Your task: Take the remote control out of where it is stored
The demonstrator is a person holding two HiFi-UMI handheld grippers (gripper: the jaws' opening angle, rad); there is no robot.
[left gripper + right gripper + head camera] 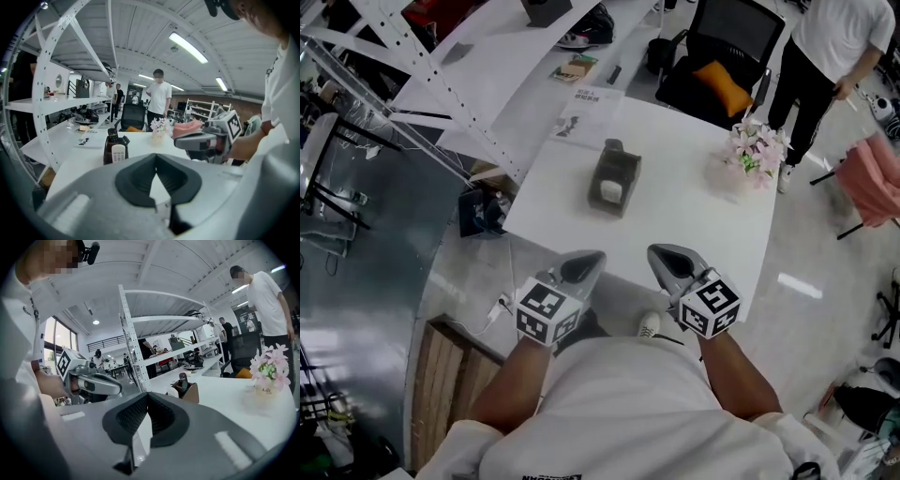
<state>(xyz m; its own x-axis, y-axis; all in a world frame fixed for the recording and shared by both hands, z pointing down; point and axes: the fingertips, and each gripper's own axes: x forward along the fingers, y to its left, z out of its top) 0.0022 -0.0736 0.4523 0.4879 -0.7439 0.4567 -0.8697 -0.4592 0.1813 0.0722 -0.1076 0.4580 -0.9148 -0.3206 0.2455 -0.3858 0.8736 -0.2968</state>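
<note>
The grey left gripper point(587, 259) and right gripper point(662, 253) are both closed and empty. One dark brown box holder point(617, 172) stores two remotes: a white remote point(118, 153) and a black remote point(112, 135).

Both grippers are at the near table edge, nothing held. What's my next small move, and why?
Probably bring the right gripper forward over the table toward the brown holder and open its fingers on the way. It and the left gripper are both shut, empty and well short of the holder, where the white remote stands upright.
</note>
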